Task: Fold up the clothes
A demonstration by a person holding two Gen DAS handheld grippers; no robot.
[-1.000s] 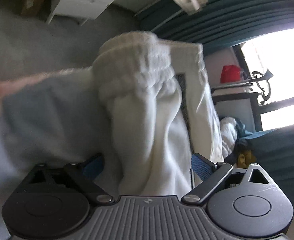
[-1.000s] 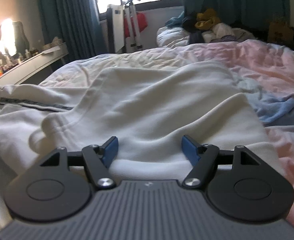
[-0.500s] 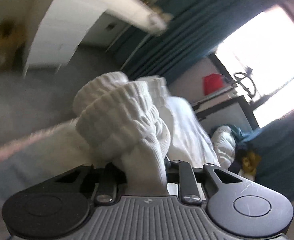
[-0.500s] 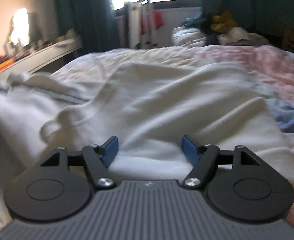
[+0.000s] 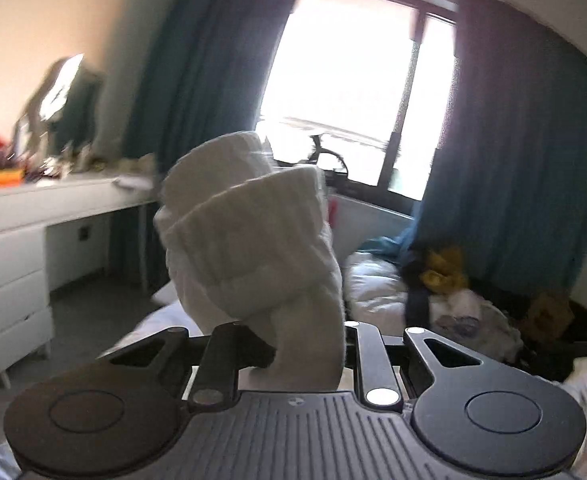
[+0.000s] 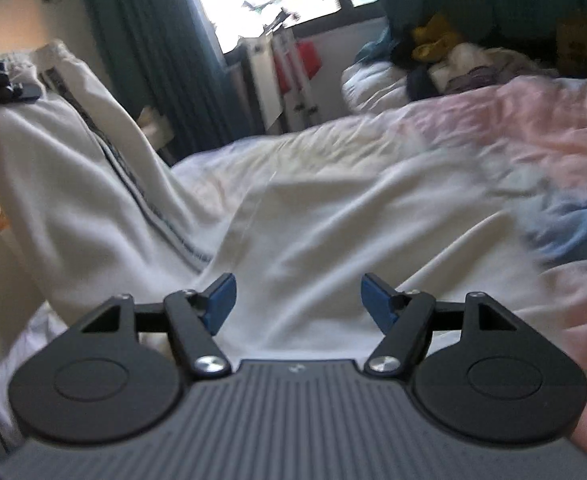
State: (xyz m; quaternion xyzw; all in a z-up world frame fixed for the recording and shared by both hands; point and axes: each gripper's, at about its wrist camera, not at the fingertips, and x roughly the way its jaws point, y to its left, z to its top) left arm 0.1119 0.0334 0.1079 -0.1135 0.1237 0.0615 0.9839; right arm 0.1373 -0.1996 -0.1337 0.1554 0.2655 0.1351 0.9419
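Pants (image 6: 105, 184), white and soft, hang floppy from the left gripper (image 5: 293, 344), whose fingers have just squeezed shut on the stretchy cuffs (image 5: 249, 220); the rest lies on the bed (image 6: 493, 152). They look light. The thick cuffs give a good hold. The right gripper (image 6: 295, 300) hovers with fingers wide apart, holding nothing. The far end of the pants is hidden, and the room is blurry.

No text, brand or number can be read in either view. The dark patterned stripe (image 6: 141, 196) running down the cream fabric trousers (image 6: 65, 184) may carry lettering, but it is too blurred to make out.
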